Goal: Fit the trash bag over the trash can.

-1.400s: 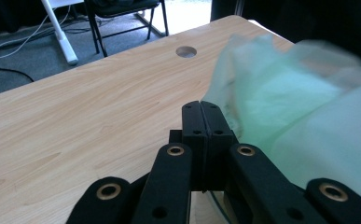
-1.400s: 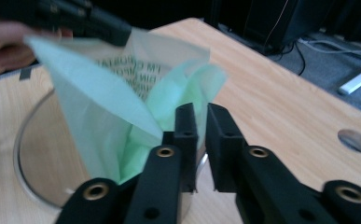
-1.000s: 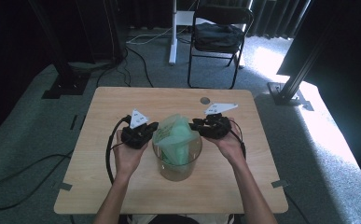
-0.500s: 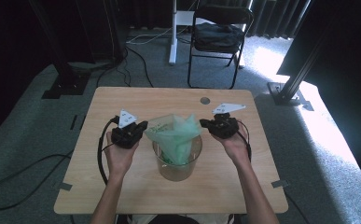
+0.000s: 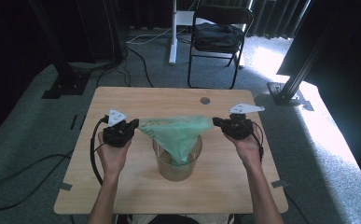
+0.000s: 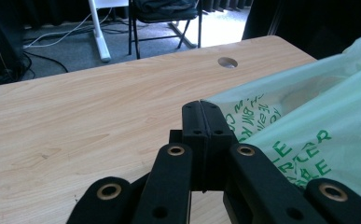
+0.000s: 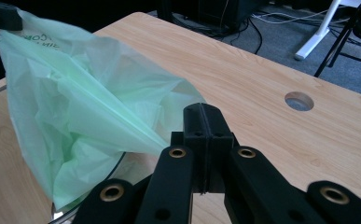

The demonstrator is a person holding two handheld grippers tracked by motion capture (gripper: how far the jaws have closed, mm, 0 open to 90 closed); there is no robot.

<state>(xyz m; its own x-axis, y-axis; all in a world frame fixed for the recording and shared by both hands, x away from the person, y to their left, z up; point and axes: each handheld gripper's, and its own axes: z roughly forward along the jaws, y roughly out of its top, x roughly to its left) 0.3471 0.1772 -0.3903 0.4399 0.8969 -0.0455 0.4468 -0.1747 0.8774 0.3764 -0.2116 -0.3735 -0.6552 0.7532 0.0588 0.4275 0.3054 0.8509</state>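
Green bag (image 5: 178, 133) stretched taut between the two grippers over the clear bin (image 5: 177, 161), which stands near the middle of the counter (image 5: 136, 100), a little toward the near edge. Bag's lower end hangs down inside the bin; its mouth is above the rim.

Left gripper (image 5: 132, 125): jaws closed flat on the bag's left edge, printed film pinched at the tips (left gripper view (image 6: 201, 121)). Right gripper (image 5: 217, 122): jaws closed on the opposite edge (right gripper view (image 7: 201, 123)). Both hands level, well apart, either side of the bin.

Judged step: opening the bag to line the bin.

Notes for doing it well:
- keep both pinches firm; thin film may slip or tear if pulled harder.
- lower both sides evenly so the mouth stays centred on the rim.
- fold each edge outward over the rim before releasing.
- light bin may tip if one side drags.
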